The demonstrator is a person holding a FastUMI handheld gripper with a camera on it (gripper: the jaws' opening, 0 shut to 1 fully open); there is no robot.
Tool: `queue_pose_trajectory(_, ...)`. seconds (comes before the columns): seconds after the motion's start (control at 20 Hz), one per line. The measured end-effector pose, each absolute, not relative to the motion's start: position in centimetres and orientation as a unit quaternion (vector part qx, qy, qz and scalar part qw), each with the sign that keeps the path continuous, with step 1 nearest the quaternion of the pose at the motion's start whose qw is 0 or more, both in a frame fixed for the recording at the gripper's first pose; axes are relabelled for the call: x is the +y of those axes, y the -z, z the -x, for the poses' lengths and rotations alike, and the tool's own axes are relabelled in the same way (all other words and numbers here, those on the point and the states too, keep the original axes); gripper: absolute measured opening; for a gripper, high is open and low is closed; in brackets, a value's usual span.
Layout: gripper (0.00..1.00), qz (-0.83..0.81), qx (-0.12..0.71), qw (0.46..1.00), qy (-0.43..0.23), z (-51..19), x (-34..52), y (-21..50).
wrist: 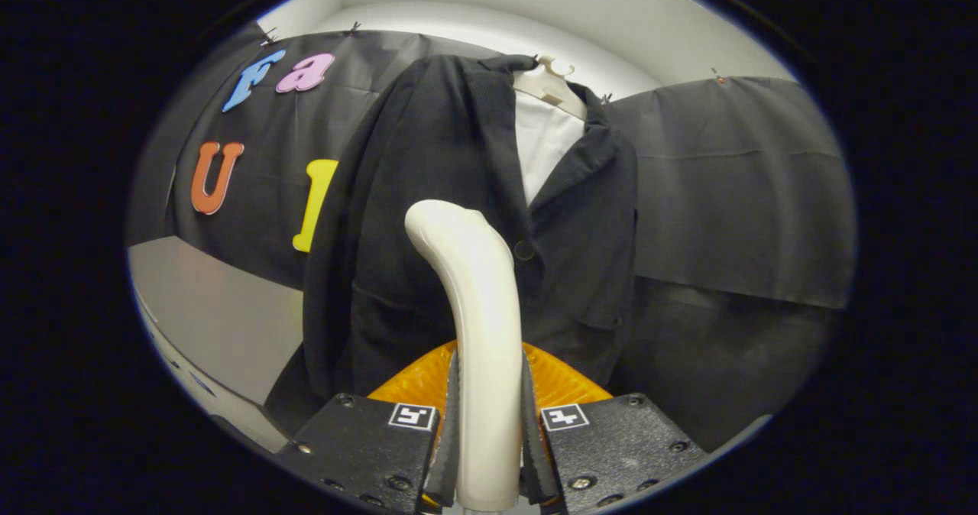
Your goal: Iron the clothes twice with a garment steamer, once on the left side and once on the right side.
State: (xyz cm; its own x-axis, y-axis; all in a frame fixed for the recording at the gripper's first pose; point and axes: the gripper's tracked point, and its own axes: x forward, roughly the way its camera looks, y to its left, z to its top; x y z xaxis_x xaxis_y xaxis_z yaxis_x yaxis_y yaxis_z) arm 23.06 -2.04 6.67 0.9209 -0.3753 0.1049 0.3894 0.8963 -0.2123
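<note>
A cream-white garment steamer [477, 324] stands upright between my fingers, its curved head bending left toward the clothes. My gripper [489, 423] is shut on the steamer's handle, with both pads pressed against its sides. Beyond it hangs a dark jacket [458, 217] over a white shirt [544, 144] on a pale hanger [552, 79]. The steamer's head sits in front of the jacket's left front panel, near its button [524, 251]. I cannot tell whether the head touches the cloth.
Black cloth [733, 186] covers the booth wall behind and to the right of the jacket. A grey tabletop [214, 316] lies to the left, below the cloth. A white wall and ceiling rise above the cloth.
</note>
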Motion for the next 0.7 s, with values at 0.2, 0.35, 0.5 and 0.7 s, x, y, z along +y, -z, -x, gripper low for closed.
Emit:
queue_pose_trajectory(0.2, 0.37, 0.118, -0.012, 0.974, 0.191, -23.2, -2.0, -4.5)
queue_pose_trajectory(0.35, 0.37, 0.115, 0.001, 0.976, 0.187, -23.4, -2.1, -3.2)
queue_pose_trajectory(0.5, 0.37, 0.111, 0.013, 0.977, 0.182, -23.6, -2.1, -1.7)
queue_pose_trajectory(0.7, 0.37, 0.108, 0.025, 0.978, 0.177, -23.5, -2.0, 0.3)
